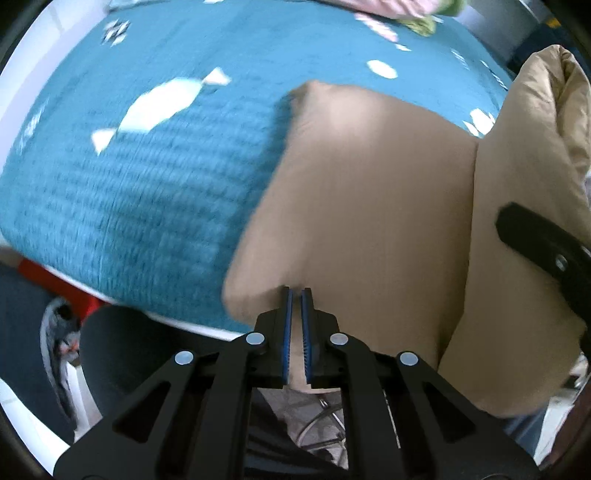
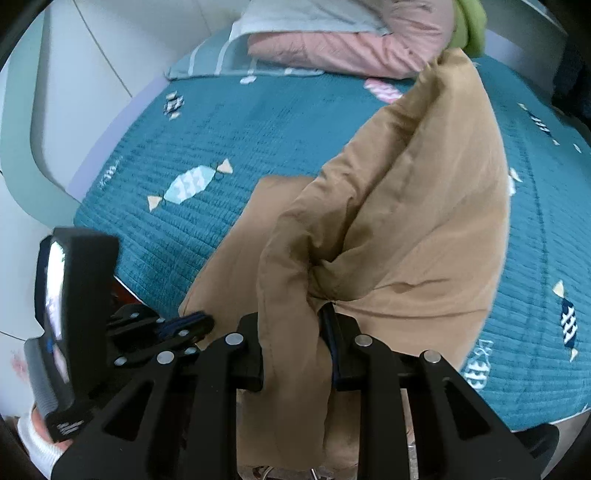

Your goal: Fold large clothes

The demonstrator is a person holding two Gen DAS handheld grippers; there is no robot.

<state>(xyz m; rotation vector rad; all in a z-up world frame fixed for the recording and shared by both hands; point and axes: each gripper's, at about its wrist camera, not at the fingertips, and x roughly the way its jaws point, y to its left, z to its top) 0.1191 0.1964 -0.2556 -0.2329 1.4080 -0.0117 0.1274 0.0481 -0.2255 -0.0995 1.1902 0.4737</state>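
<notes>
A large tan garment (image 1: 362,206) lies partly on the teal bed cover (image 1: 147,184) at the near edge. My left gripper (image 1: 296,295) is shut on its near hem, the cloth pinched between the blue pads. My right gripper (image 2: 295,332) is shut on a thick bunched fold of the same tan garment (image 2: 406,221), which rises up and drapes over the jaws. The right gripper also shows at the right of the left wrist view (image 1: 546,251), and the left gripper shows at the left of the right wrist view (image 2: 177,325).
Pink clothes (image 2: 351,48) and a green item (image 2: 469,26) lie at the far end of the bed cover (image 2: 258,122), next to a pale striped pillow (image 2: 221,55). A white wall or wardrobe (image 2: 74,74) stands at the left. A dark chair (image 1: 122,350) sits below the bed edge.
</notes>
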